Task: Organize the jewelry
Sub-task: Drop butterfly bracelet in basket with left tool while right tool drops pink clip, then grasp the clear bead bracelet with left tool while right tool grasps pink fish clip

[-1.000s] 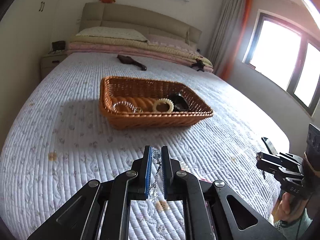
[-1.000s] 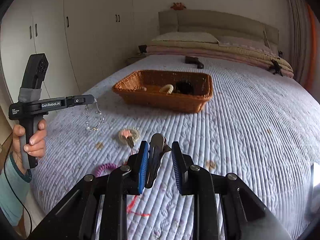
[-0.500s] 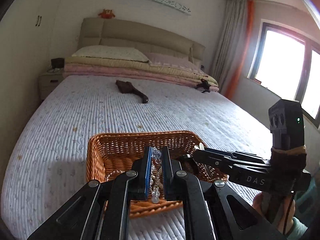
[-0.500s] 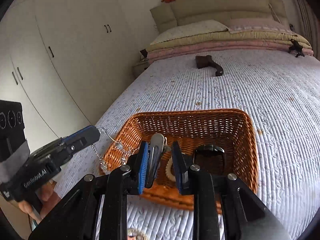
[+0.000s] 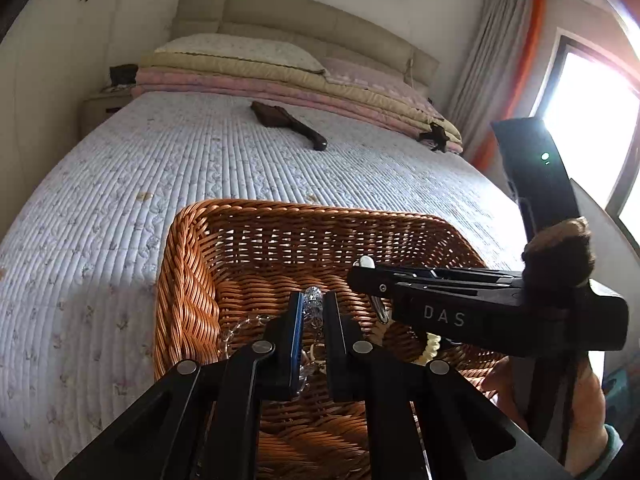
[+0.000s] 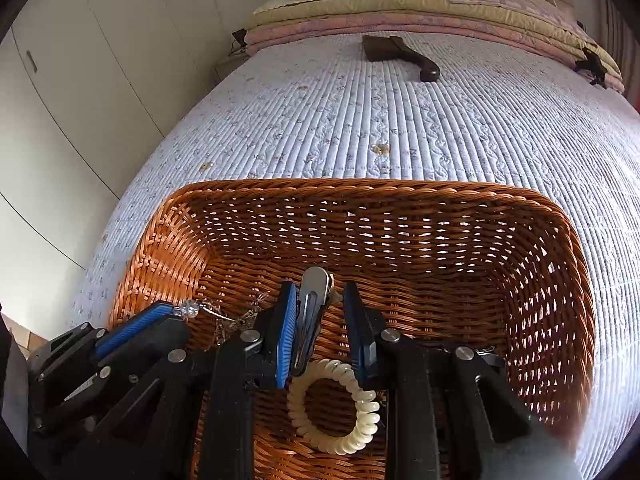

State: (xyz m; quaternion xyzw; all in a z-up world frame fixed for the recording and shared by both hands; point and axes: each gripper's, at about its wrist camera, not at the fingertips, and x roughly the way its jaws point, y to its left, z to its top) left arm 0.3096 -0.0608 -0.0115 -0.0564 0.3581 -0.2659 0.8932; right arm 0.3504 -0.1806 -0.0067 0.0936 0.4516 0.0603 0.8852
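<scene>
A brown wicker basket [image 5: 188, 280] [image 6: 568, 264] sits on the bed. My left gripper [image 5: 312, 312] is over the basket, shut on a crystal bead chain [image 5: 312, 304]; it also shows in the right wrist view [image 6: 176, 314] with the chain [image 6: 208, 312] hanging from it. My right gripper [image 6: 318, 308] is over the basket, shut on a silver hair clip [image 6: 312, 304]; the left wrist view shows it [image 5: 362, 276] from the side with the clip [image 5: 366, 262]. A cream coil hair tie [image 6: 340, 408] lies in the basket below.
The bed has a quilted lilac cover [image 5: 140, 184]. A dark brown brush [image 5: 288, 120] [image 6: 400, 54] lies farther up the bed. Folded quilts and a pillow [image 5: 248, 56] are stacked at the headboard. White wardrobes [image 6: 100, 60] stand at the left.
Both grippers moved forward from the foot of the bed and now hang lower over the basket, each still holding its item.
</scene>
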